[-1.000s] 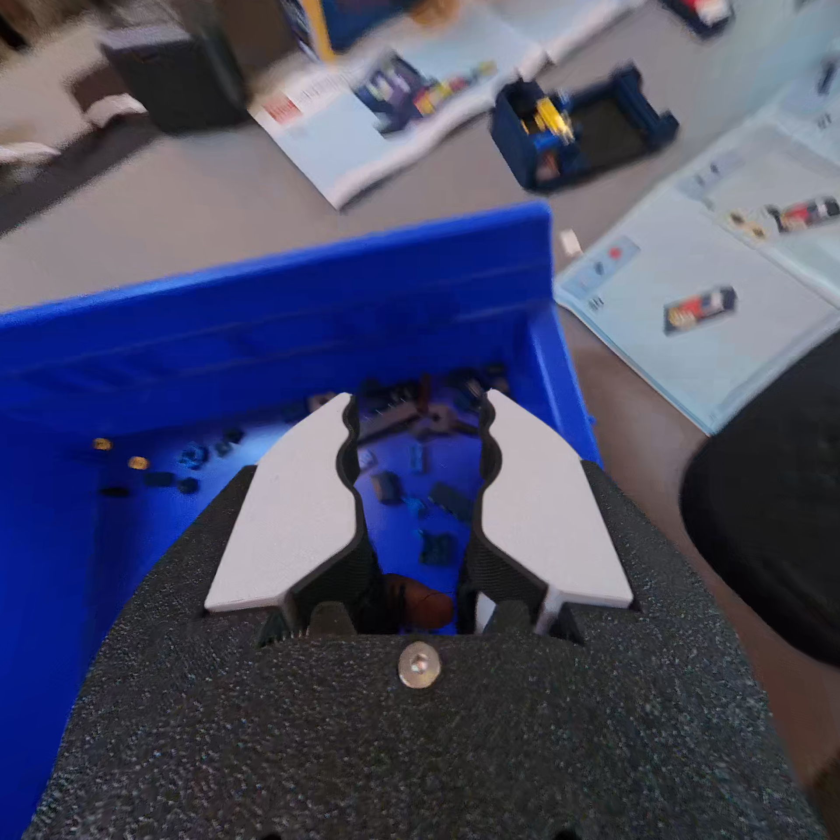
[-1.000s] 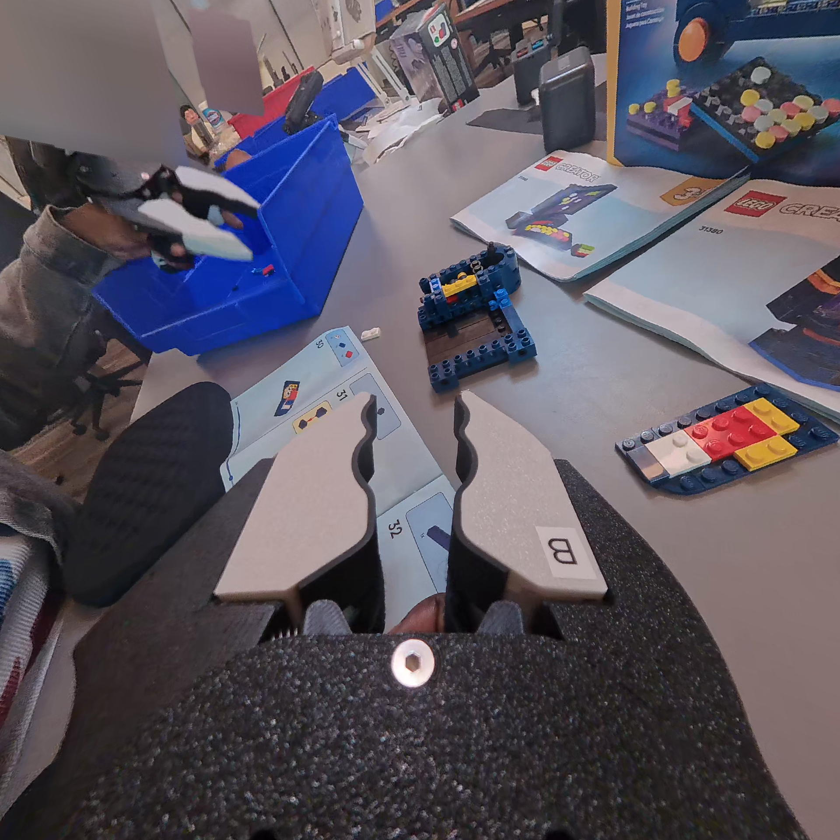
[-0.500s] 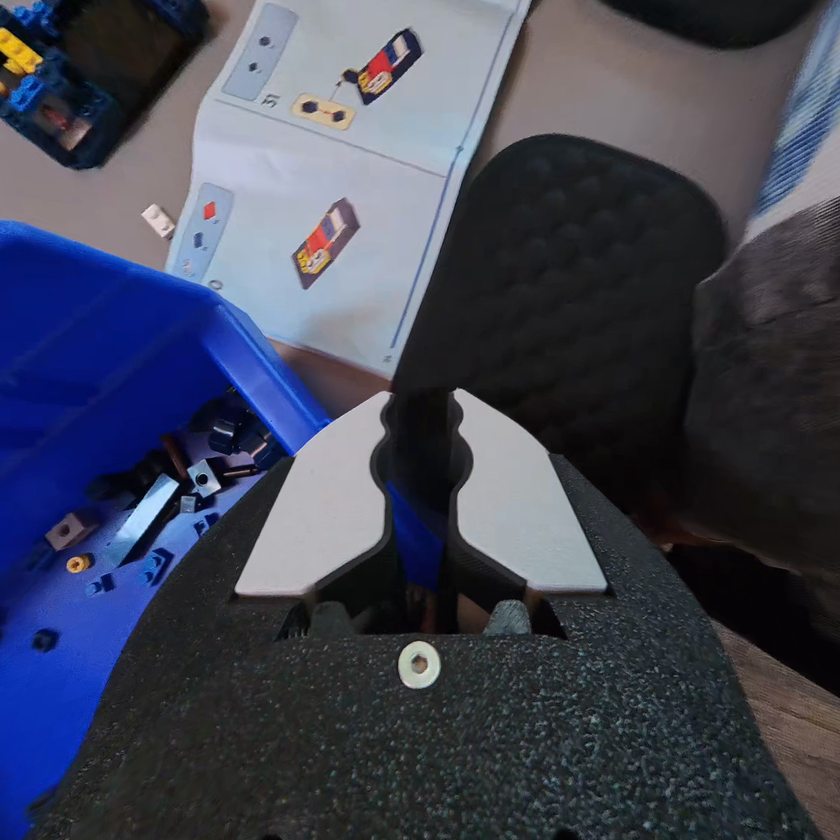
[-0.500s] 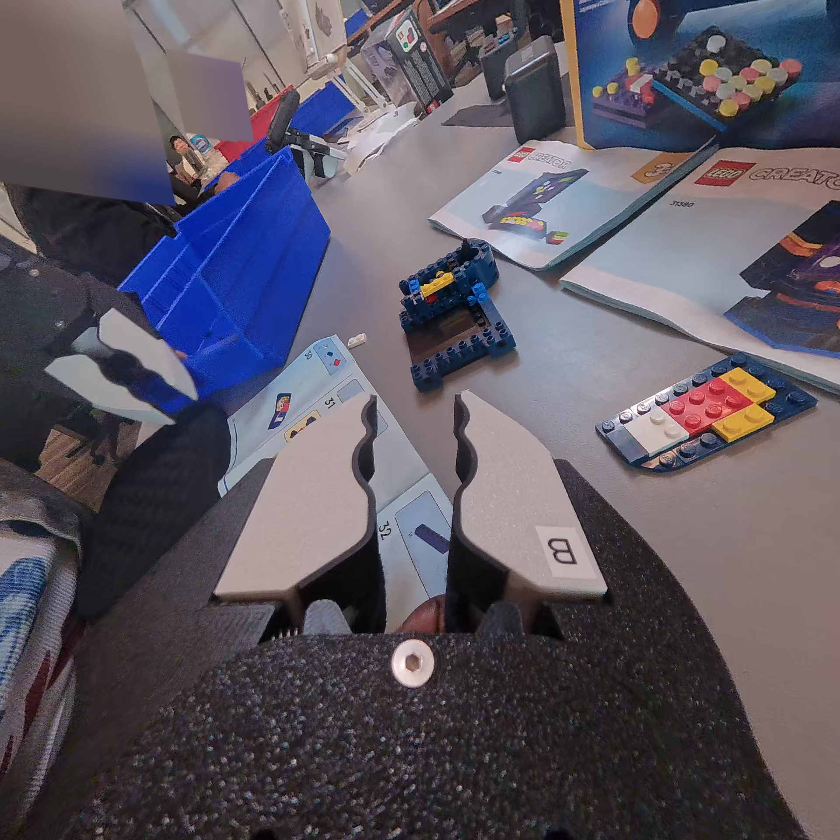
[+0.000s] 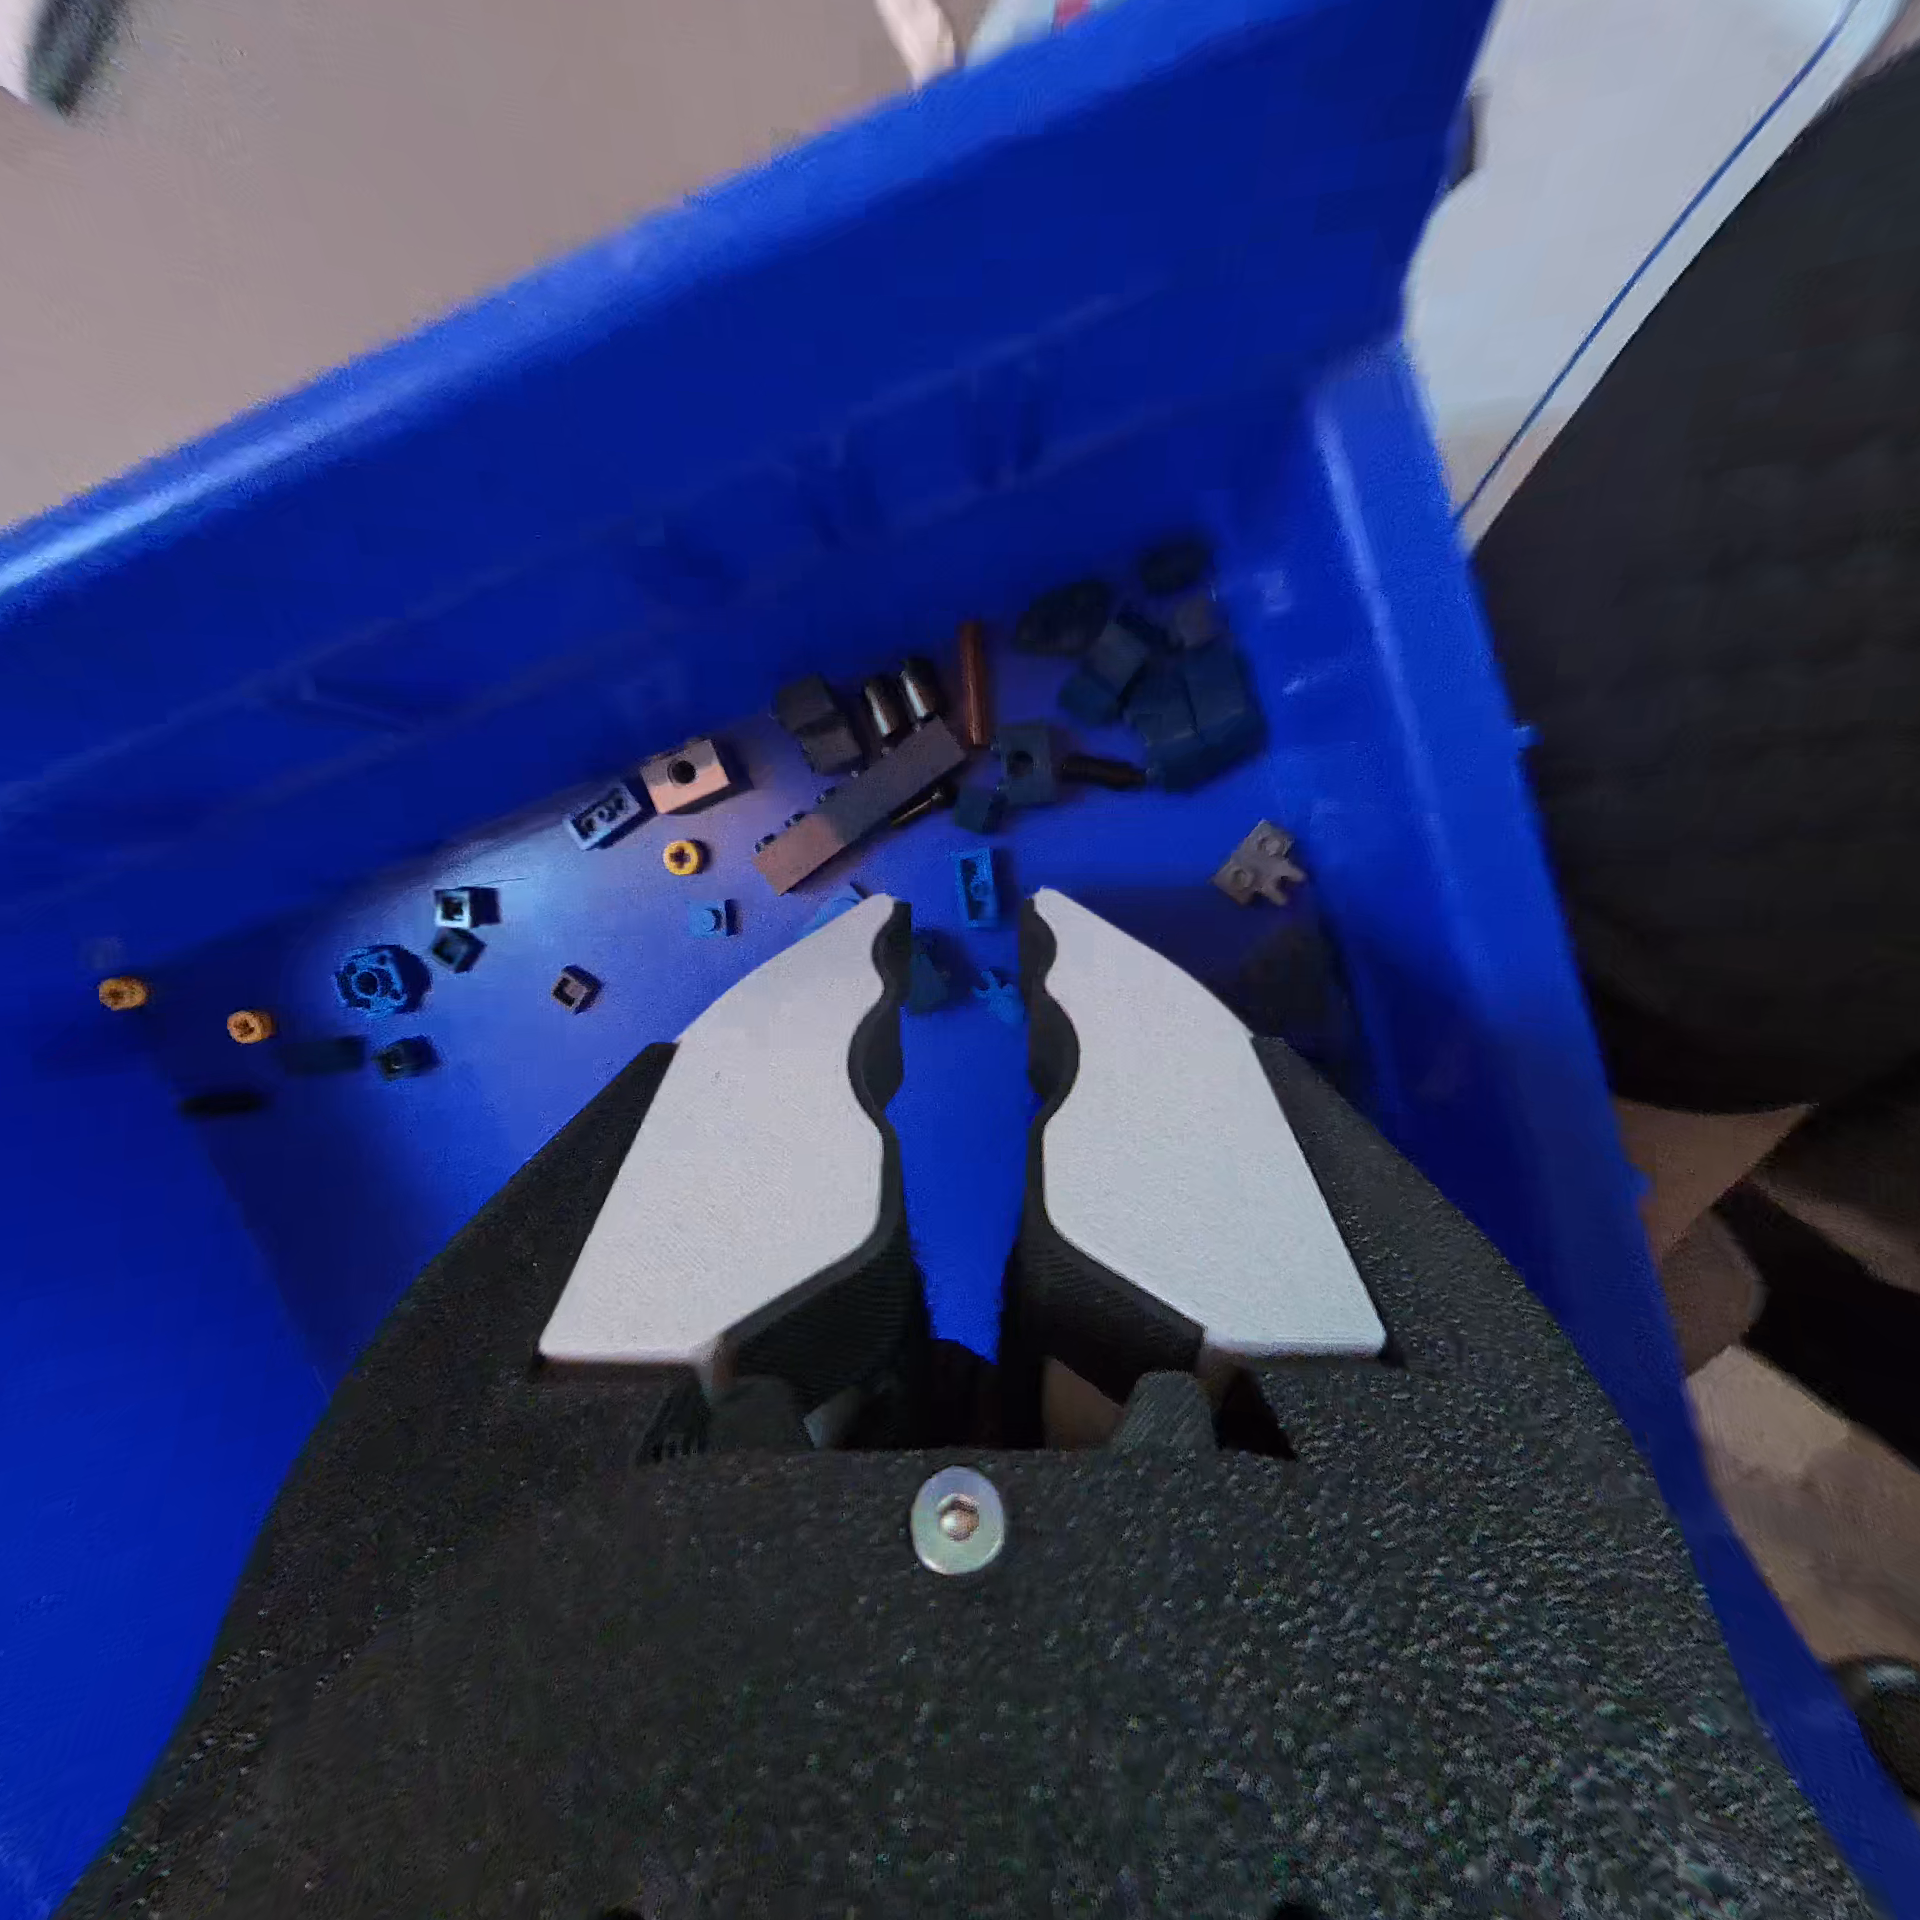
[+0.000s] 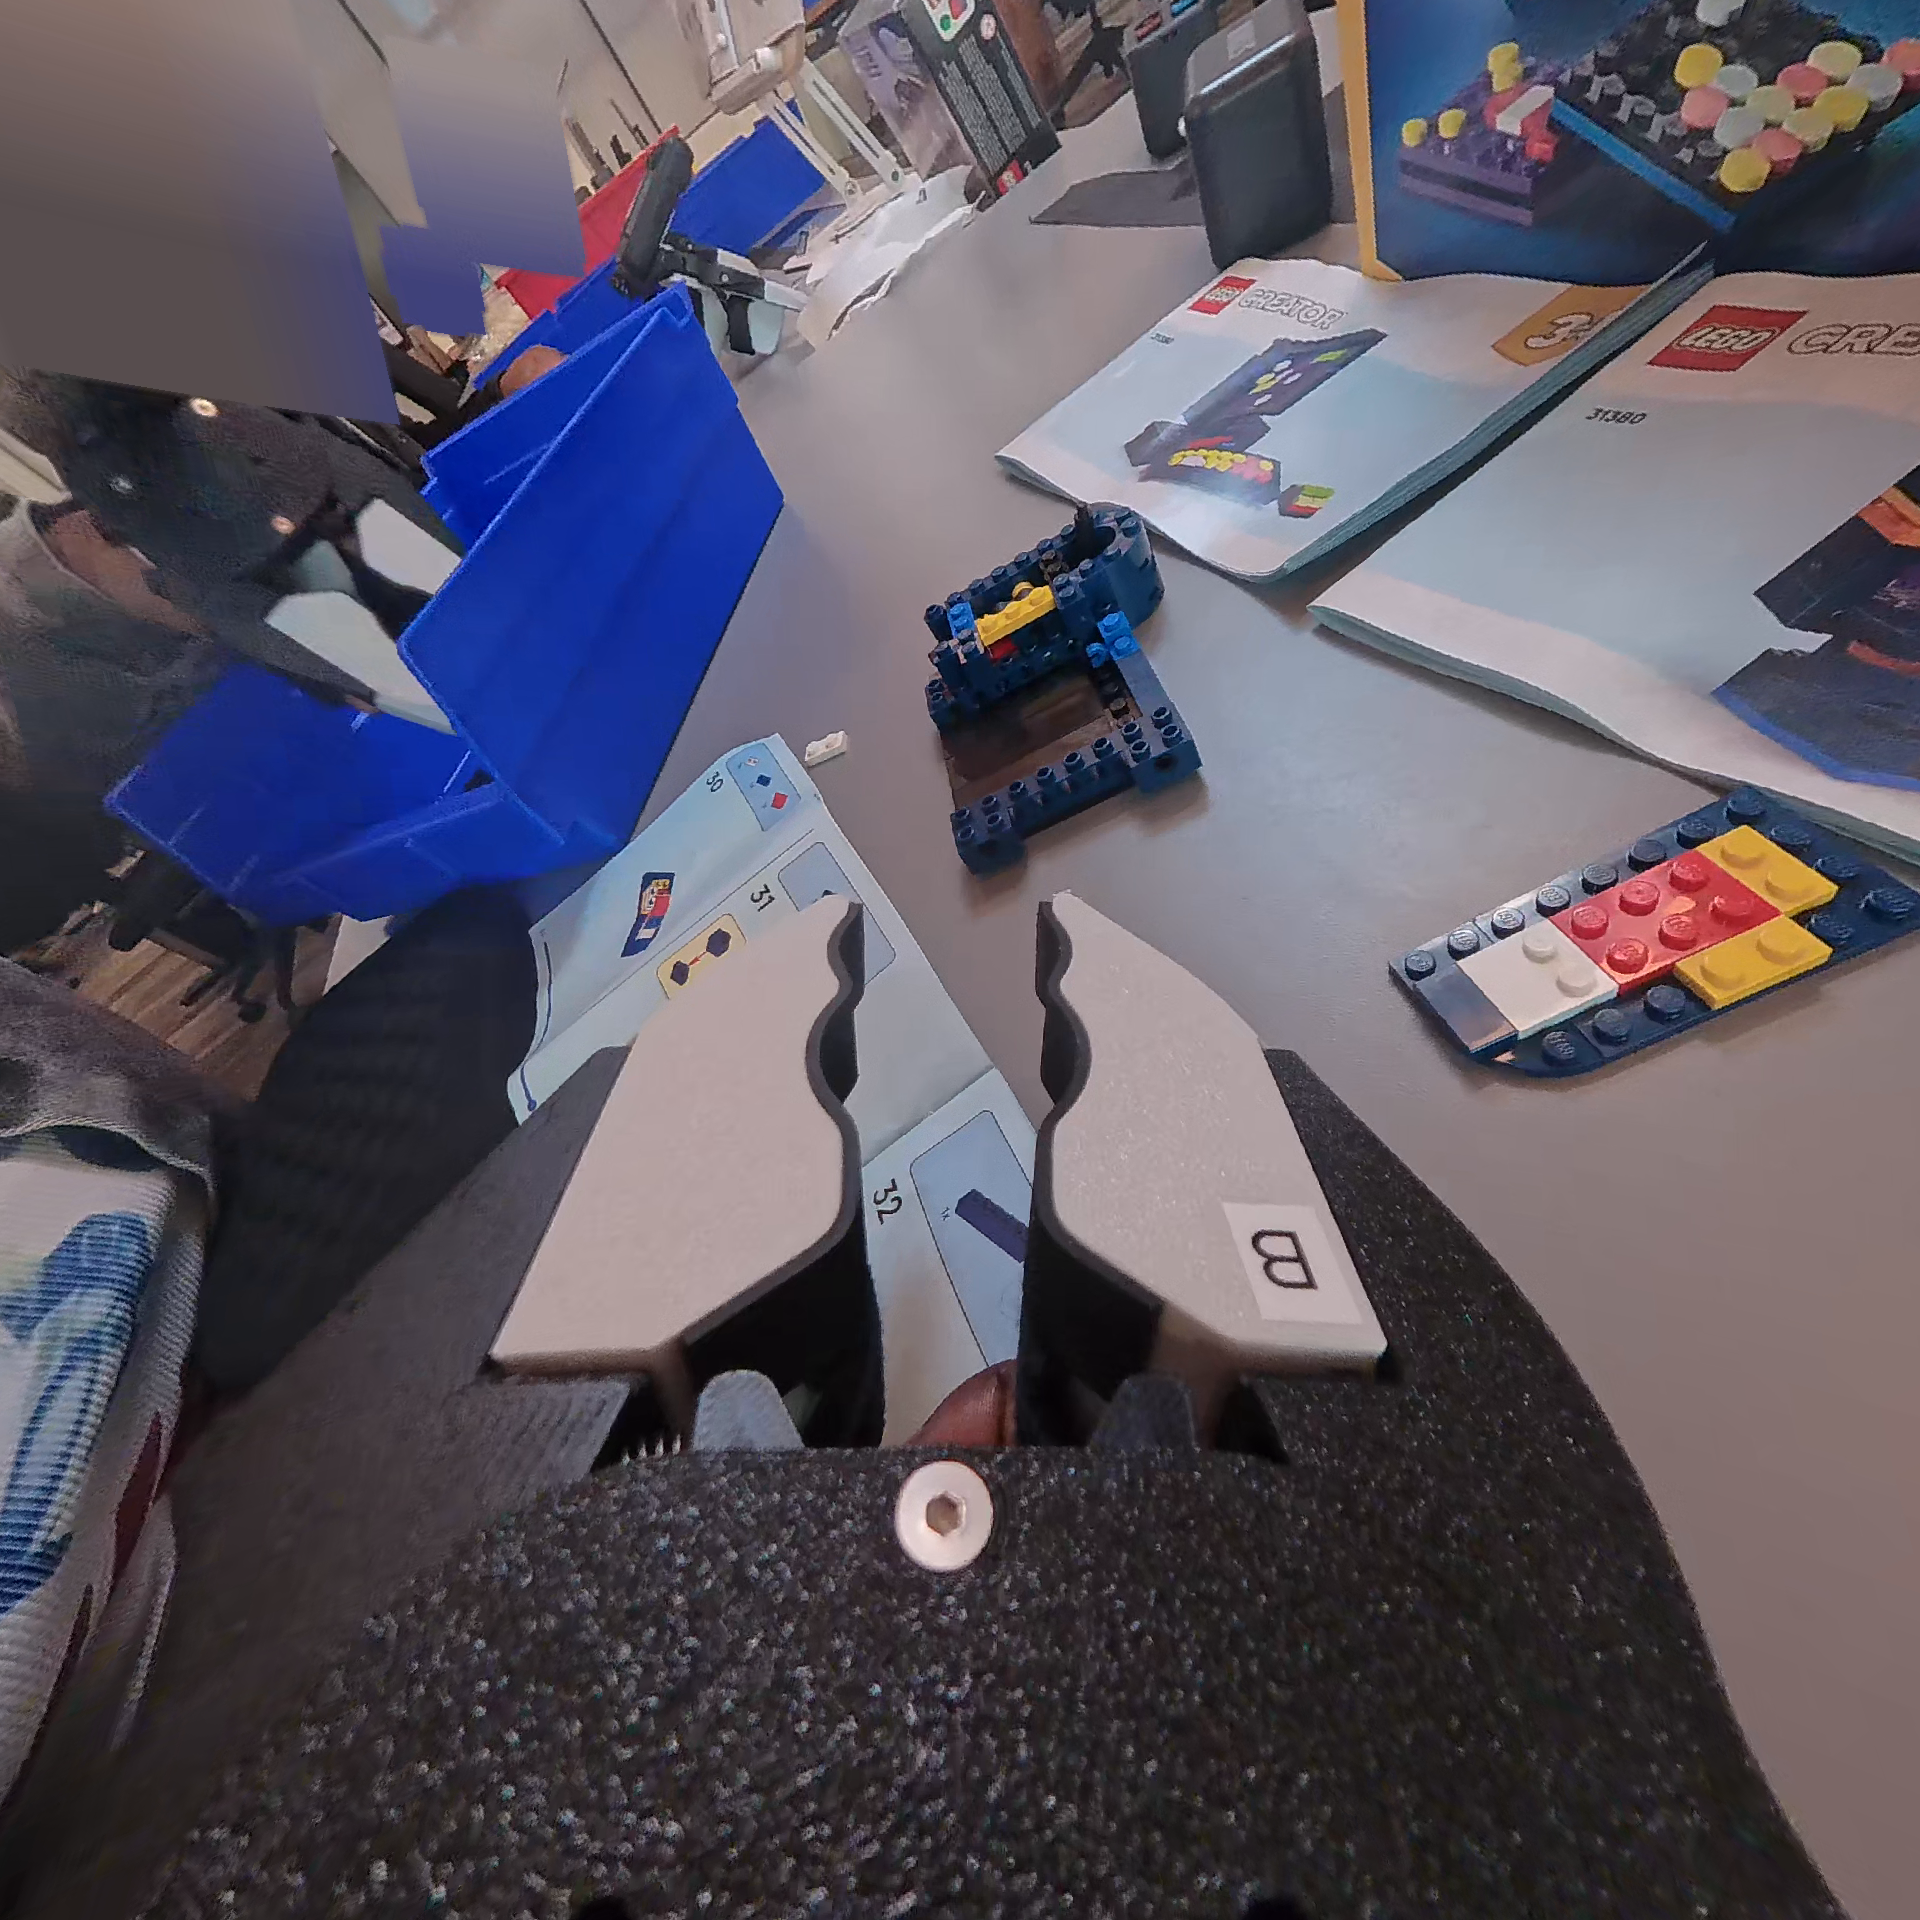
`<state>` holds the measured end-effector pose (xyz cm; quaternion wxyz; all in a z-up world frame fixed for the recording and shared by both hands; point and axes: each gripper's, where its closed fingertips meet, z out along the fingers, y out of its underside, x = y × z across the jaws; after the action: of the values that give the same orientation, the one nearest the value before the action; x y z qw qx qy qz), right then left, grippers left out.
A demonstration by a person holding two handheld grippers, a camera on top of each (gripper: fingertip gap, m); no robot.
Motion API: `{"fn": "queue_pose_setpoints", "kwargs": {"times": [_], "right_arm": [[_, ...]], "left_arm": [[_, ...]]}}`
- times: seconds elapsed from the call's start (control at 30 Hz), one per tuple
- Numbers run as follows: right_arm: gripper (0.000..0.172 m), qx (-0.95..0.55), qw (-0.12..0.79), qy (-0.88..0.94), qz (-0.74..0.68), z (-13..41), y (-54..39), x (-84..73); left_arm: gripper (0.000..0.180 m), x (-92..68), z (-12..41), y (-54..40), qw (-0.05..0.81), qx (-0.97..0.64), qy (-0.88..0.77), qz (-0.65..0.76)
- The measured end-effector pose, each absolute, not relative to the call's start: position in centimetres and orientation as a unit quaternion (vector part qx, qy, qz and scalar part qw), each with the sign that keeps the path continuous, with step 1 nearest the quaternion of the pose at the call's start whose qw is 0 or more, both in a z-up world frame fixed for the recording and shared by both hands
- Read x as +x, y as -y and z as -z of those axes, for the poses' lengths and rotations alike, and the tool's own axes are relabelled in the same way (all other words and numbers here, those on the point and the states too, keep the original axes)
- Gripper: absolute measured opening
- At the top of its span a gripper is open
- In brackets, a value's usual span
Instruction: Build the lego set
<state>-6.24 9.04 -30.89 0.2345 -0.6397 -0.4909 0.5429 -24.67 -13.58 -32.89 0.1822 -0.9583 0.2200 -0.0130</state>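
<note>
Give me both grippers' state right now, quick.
Left gripper: open, holding nothing, over loose bricks in the blue bin.
Right gripper: open, empty, above the instruction booklet.

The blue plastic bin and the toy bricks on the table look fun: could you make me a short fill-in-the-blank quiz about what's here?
1. The left claw points into a ____ plastic bin of loose small bricks.
2. The right claw hangs over an open paper ____ booklet.
3. The flat dark-blue brick plate carries white, yellow and ____ tiles.
4. Both claws hold ____ between their fingers.

Missing words: blue; instruction; red; nothing
</note>
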Motion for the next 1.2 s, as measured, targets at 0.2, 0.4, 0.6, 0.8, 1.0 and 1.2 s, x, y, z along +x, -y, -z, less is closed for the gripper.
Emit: {"fn": "queue_pose_setpoints", "kwargs": {"times": [0.2,0.4,0.6,0.8,1.0,1.2], "right_arm": [[0.032,-0.635,0.231,0.501,-0.54,31.0,-8.7,-6.2],[0.032,-0.572,0.256,0.558,-0.544,29.8,-6.6,-6.1],[0.013,-0.44,0.326,0.567,-0.616,22.0,0.6,-7.8],[0.019,-0.424,0.243,0.557,-0.671,20.6,8.0,-11.0],[0.0,-0.447,0.286,0.581,-0.618,22.4,8.5,-12.2],[0.0,-0.447,0.274,0.586,-0.617,22.9,7.4,-11.9]], "left_arm": [[0.009,-23.9,35.5,13.6,0.153,-0.958,-0.24,0.044],[0.009,-23.3,31.7,12.0,0.262,-0.943,-0.192,0.078],[0.008,-18.8,21.6,8.8,0.504,-0.768,-0.354,-0.174],[0.008,-13.3,22.5,8.2,0.477,-0.677,-0.488,-0.276],[0.009,-11.9,23.6,7.8,0.457,-0.674,-0.516,-0.268],[0.011,-11.8,23.2,7.4,0.484,-0.691,-0.484,-0.231]]}}
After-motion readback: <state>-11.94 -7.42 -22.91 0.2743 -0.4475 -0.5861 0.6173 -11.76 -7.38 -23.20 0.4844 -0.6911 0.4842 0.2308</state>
